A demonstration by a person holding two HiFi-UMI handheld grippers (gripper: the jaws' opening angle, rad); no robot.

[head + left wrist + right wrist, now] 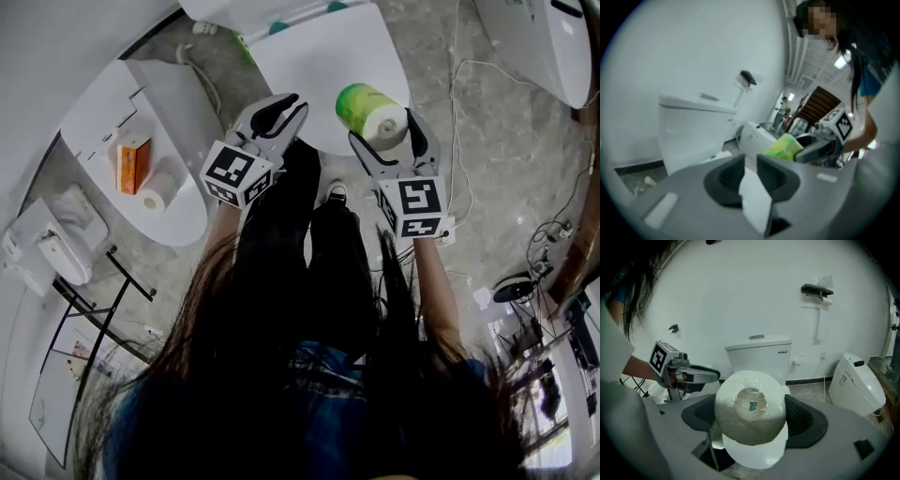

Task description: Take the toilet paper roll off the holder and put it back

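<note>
While the person stands facing the toilet (319, 56), the head view shows the right gripper (386, 131) clamped on the green-wrapped toilet paper roll (361, 103), at 3 o'clock from the left gripper (292, 103). In the left gripper view, only a narrow gap shows between its jaws, with nothing in it; the roll sits at 2 o'clock. In the right gripper view, the roll fills the jaws end-on. The black holder (817, 289) sits on the wall at 1 o'clock, well apart.
</note>
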